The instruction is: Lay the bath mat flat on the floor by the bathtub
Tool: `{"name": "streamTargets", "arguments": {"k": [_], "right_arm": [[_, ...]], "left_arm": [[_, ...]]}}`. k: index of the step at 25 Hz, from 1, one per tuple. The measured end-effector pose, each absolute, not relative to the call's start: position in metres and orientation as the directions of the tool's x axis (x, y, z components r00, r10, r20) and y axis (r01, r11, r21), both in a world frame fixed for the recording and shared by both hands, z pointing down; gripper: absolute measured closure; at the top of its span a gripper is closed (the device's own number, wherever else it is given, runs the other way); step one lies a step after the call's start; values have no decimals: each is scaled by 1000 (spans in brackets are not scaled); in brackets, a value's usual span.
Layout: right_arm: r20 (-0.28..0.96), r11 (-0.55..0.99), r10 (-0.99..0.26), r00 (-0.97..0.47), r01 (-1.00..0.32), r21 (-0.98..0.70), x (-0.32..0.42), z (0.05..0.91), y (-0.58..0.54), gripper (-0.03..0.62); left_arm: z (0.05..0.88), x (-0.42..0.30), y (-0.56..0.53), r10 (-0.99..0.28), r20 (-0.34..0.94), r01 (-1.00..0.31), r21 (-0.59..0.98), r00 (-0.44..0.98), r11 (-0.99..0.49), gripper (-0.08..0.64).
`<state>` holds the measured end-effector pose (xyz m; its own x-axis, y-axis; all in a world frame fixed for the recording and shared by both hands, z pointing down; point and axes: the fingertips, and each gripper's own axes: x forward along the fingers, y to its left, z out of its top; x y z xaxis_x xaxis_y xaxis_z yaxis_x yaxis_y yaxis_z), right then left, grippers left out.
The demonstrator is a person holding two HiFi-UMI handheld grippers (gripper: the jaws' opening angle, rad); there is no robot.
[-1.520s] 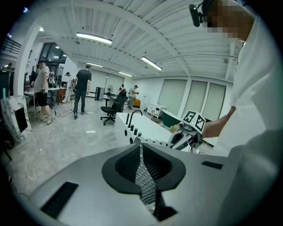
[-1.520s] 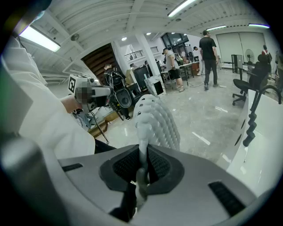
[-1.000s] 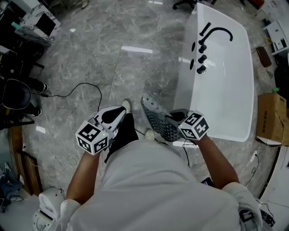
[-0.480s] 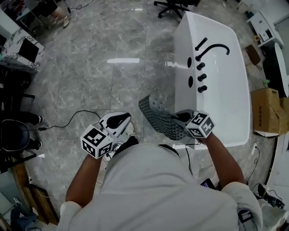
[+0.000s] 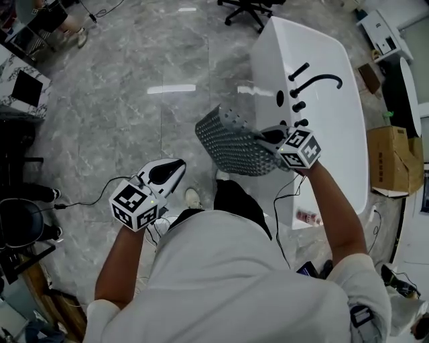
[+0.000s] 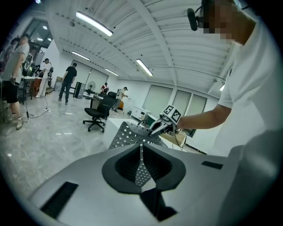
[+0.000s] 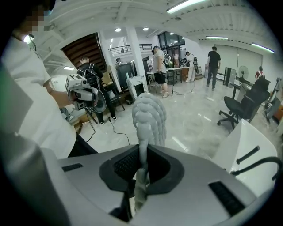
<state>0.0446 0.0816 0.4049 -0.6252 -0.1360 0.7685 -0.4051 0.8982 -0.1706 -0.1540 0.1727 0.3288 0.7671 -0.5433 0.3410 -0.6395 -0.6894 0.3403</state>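
The grey perforated bath mat (image 5: 226,139) hangs in the air beside the white bathtub (image 5: 335,134), above the marble floor. My right gripper (image 5: 265,136) is shut on the mat's right edge. In the right gripper view the mat (image 7: 148,115) rises edge-on from between the jaws of that gripper (image 7: 142,154). My left gripper (image 5: 175,166) is lower left of the mat, apart from it, with its jaws together and nothing in them. The left gripper view looks across its shut jaws (image 6: 141,150) at the mat (image 6: 128,136) and the right gripper (image 6: 162,125).
A black faucet (image 5: 320,82) and knobs sit on the tub's rim. A cardboard box (image 5: 394,161) stands right of the tub. An office chair (image 5: 244,8) is at the far end. A cable (image 5: 80,195) crosses the floor at left. People stand far off (image 7: 214,62).
My right gripper has carried the mat up and further forward along the tub's side, and the mat now spreads out more. The left gripper has stayed low at the left.
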Motion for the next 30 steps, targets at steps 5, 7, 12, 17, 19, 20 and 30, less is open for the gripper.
{"name": "streamTargets", "arguments": {"k": [5,7,12,17,19,20,30], "right_arm": [[773,907,-132,-621,-391,-159,40,423,-11,552],[777,909,-129,-617,-386,-156,41,433,-55,552],[793,928,-90,-602,-340,-153,42,456,-161,552],[815,950,-77,-575,-290,-115,51,481,-276,552],[822,957,-81,-564,-274,-93,57,492,-320,552],[826,960,-87,-556,-268,-79,60,498,-343,552],[852,960,-200,-484,-271,71,100,556,-566,552]], "left_arm": [[339,-151,128,-536,366,-645,342,761,-683,528],[342,-150,100,-544,374,-657,346,751,-670,528],[350,-137,19,-544,399,-673,380,738,-634,528],[354,-98,-65,-511,409,-653,411,756,-636,528],[356,-82,-94,-498,414,-646,426,762,-634,528],[358,-76,-107,-492,418,-643,432,764,-632,528],[390,-31,-207,-431,468,-633,494,771,-596,528]]}}
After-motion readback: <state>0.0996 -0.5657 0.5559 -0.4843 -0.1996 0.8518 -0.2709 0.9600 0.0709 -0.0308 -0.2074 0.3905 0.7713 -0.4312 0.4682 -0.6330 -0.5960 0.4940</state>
